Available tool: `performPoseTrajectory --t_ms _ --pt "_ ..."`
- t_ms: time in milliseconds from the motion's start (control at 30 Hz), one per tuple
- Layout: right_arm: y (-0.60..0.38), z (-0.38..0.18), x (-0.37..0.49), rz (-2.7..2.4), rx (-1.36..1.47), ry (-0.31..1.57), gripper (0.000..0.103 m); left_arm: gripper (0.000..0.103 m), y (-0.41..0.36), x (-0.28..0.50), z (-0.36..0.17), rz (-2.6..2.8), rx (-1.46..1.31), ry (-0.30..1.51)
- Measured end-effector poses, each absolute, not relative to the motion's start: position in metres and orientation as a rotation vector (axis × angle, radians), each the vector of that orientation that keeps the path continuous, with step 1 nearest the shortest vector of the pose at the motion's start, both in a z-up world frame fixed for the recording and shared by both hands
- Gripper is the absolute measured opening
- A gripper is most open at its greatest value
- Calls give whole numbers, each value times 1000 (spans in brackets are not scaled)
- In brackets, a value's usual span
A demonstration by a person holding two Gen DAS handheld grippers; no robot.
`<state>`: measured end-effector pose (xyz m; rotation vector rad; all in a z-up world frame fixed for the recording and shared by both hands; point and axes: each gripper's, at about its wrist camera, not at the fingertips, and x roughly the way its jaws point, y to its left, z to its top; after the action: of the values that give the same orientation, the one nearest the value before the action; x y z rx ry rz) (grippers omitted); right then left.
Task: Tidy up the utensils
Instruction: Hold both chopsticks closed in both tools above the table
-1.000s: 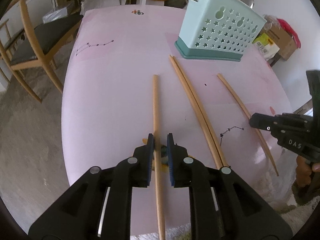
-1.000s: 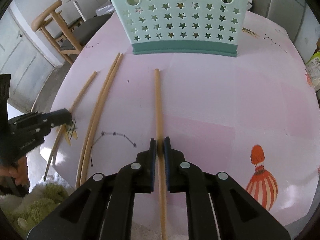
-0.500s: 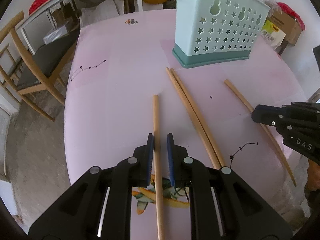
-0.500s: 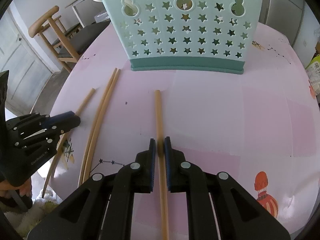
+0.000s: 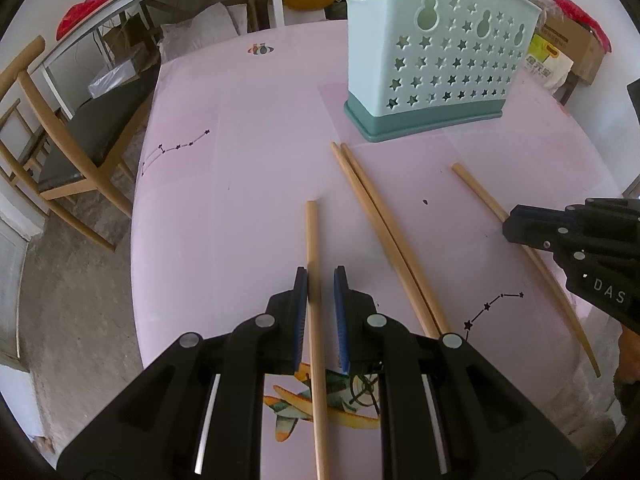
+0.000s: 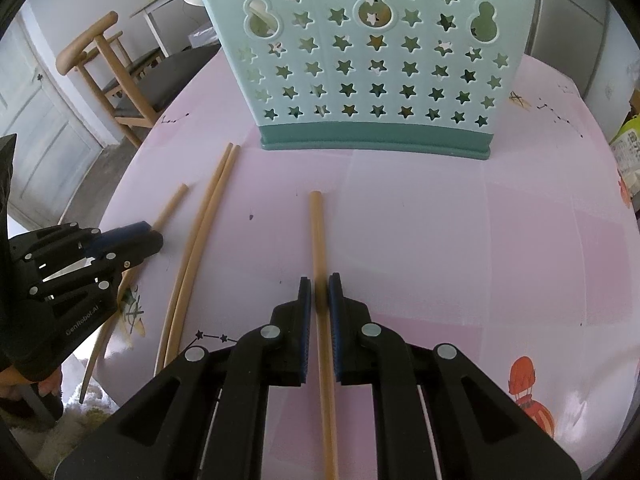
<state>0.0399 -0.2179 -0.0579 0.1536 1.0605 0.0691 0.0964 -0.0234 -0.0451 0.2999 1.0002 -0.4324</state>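
My left gripper is shut on a wooden chopstick that points forward over the pink table. My right gripper is shut on another wooden chopstick, aimed at the mint star-holed utensil basket. A pair of chopsticks lies side by side on the table between the two grippers; it also shows in the right wrist view. The basket stands upright at the far side, also seen in the left wrist view. Each gripper shows in the other's view: the right one, the left one.
The round pink table has printed drawings. A wooden chair stands off its left edge, also in the right wrist view. Boxes and bags sit beyond the right edge.
Both grippers have lifted their chopsticks off the table and moved forward toward the basket, which now looks larger and closer. The pair of chopsticks on the table has not moved.
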Motion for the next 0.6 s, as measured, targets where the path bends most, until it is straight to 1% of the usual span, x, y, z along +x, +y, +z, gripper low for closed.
performPoseTrajectory --t_ms 600 --pt "-218 -57 39 69 155 1060 10 12 -25 96 -45 -433 302 1000"
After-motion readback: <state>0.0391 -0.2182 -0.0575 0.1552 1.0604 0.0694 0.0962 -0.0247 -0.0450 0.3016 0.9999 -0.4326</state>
